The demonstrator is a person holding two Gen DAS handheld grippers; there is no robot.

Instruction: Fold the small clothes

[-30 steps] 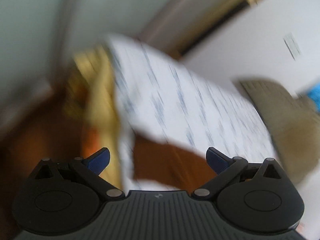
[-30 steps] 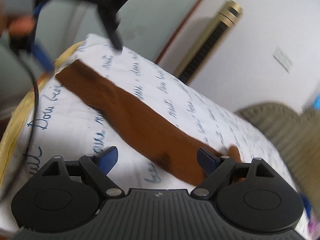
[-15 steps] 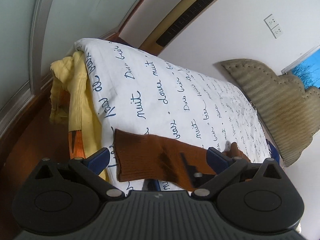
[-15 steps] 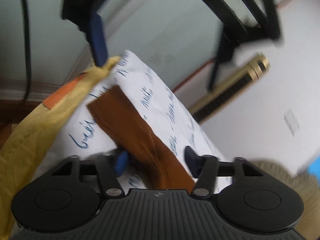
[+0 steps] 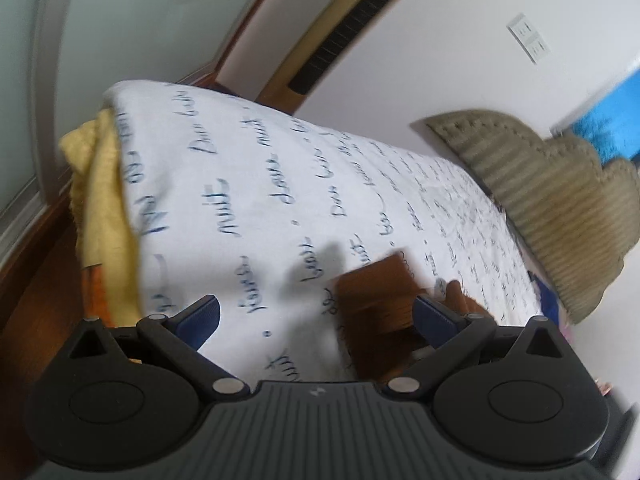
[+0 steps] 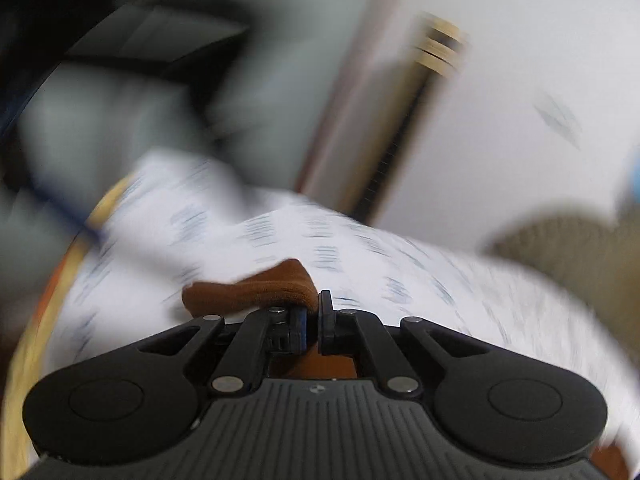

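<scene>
In the right wrist view, the right gripper has its two fingers pressed together on one end of the brown sock. The rest of the sock hangs out to the left, above the bed. I think this pinch at the end is made so that this end can be carried over the other one, which is the fold itself.

In the left wrist view, the left gripper has its fingers wide apart and holds nothing. The sock shows just beside its right finger, doubled over on the white sheet with blue writing. Probably the open gripper waits there to press or to take the sock.

Farther away, a yellow cloth hangs at the left edge of the bed, and a ribbed olive headboard stands at the far end.
</scene>
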